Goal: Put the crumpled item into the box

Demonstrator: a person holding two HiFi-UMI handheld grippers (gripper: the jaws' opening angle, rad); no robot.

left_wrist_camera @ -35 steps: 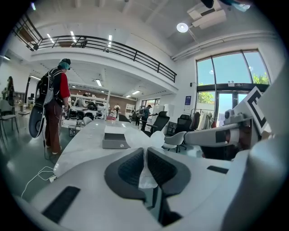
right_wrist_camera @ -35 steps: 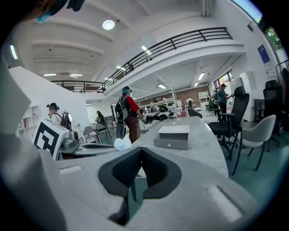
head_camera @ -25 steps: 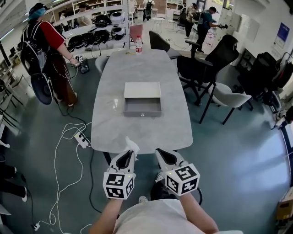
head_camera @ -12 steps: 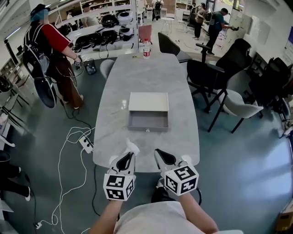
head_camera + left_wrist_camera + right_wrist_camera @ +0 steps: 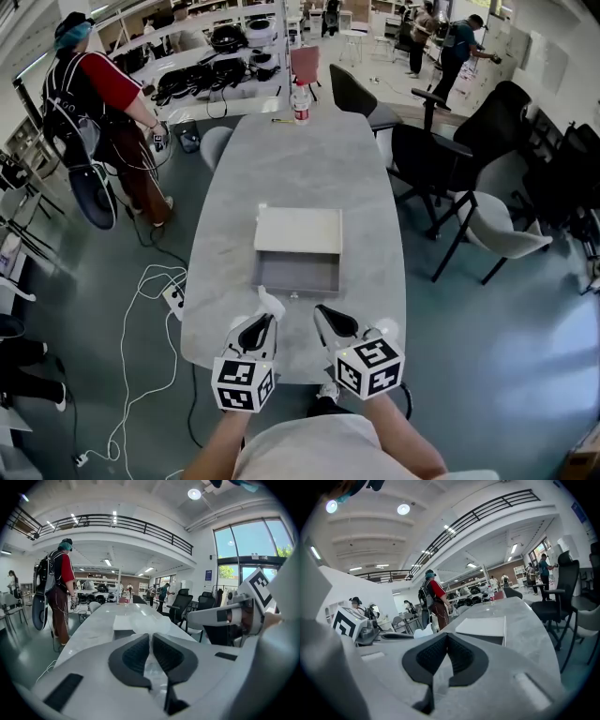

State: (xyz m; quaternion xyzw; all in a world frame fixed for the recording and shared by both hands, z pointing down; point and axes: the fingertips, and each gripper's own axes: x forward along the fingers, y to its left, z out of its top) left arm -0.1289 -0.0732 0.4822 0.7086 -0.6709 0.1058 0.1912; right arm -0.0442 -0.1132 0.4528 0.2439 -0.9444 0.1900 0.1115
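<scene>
A box with a white top and an open grey compartment lies in the middle of the long grey table. My left gripper is over the table's near end, shut on a crumpled clear-white item that sticks out past its tips. In the left gripper view the crumpled item is pinched between the dark pads of that gripper, with the box ahead. My right gripper is beside it, shut with nothing in it. The right gripper view shows its closed tips, the box beyond them and the crumpled item at left.
A water bottle and a red object stand at the table's far end. Black office chairs and a grey chair line the right side. A person in red stands far left, with a power strip and white cables on the floor.
The table and box have come nearer to both grippers, which now sit over the table's near end. Both grippers stay shut, and the left one still holds the crumpled item.
</scene>
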